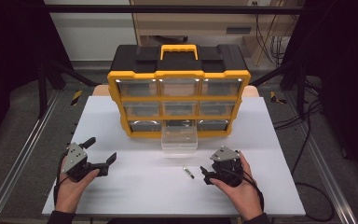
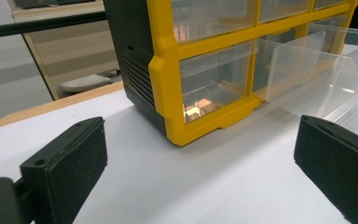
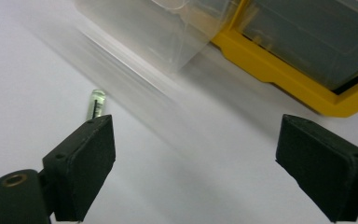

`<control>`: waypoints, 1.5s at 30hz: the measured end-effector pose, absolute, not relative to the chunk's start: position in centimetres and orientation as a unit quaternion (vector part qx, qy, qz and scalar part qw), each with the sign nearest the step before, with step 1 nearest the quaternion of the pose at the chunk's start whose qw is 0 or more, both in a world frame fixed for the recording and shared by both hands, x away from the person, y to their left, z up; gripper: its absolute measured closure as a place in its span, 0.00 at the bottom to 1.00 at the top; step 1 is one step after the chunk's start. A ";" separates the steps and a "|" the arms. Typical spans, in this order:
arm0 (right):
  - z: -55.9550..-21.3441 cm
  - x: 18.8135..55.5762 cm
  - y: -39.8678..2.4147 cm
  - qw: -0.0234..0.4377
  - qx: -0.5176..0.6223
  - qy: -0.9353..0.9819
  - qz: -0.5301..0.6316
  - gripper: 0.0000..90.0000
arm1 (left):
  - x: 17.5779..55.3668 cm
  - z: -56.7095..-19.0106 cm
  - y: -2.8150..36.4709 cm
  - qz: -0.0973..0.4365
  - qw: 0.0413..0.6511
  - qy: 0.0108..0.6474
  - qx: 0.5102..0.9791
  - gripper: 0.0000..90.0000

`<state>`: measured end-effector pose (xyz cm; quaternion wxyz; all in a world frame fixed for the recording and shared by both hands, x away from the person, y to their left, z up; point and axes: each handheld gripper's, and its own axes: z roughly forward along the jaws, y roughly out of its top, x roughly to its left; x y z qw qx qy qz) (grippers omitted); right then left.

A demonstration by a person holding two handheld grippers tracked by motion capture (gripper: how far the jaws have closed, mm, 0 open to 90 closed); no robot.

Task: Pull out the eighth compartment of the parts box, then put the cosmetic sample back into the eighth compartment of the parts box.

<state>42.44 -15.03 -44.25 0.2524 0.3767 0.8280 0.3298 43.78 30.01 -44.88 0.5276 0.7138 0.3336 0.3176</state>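
A yellow and black drawer cabinet [image 1: 179, 74] stands at the back of the white table [image 1: 135, 186]. Its bottom middle clear drawer [image 1: 179, 139] is pulled out toward me; the same drawer [image 2: 317, 70] [image 3: 168, 28] appears in both gripper views. A small clear tube [image 1: 188, 172] [image 3: 97, 101] lies on the table in front of the drawer. My right gripper [image 1: 205, 176] [image 3: 193, 135] is open just right of the tube, nothing between its jaws. My left gripper [image 1: 100, 150] [image 2: 198, 140] is open and empty at the table's left, pointing at the cabinet's lower corner [image 2: 186, 126].
The cabinet holds several clear drawers; the bottom left drawer [image 2: 212, 81] has small coppery parts inside. A wooden desk [image 1: 191, 23] and cables [image 1: 307, 121] lie beyond the table. Metal rails [image 1: 23, 154] run along both sides.
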 end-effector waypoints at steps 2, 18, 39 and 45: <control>-44.3 42.4 -14.9 0.245 0.378 0.829 0.330 0.12 | 43.8 -44.9 30.0 0.317 0.528 0.334 0.714 0.03; -44.7 41.7 -11.8 0.205 0.345 0.857 0.323 0.15 | 43.7 -44.8 30.1 0.317 0.530 0.332 0.712 0.03; -45.6 42.3 -10.8 0.159 0.356 0.859 0.332 0.48 | 43.8 -44.8 29.9 0.312 0.530 0.331 0.716 0.03; -46.1 43.0 -9.8 0.153 0.355 0.860 0.334 0.58 | 43.4 -44.7 29.6 0.307 0.534 0.327 0.717 0.02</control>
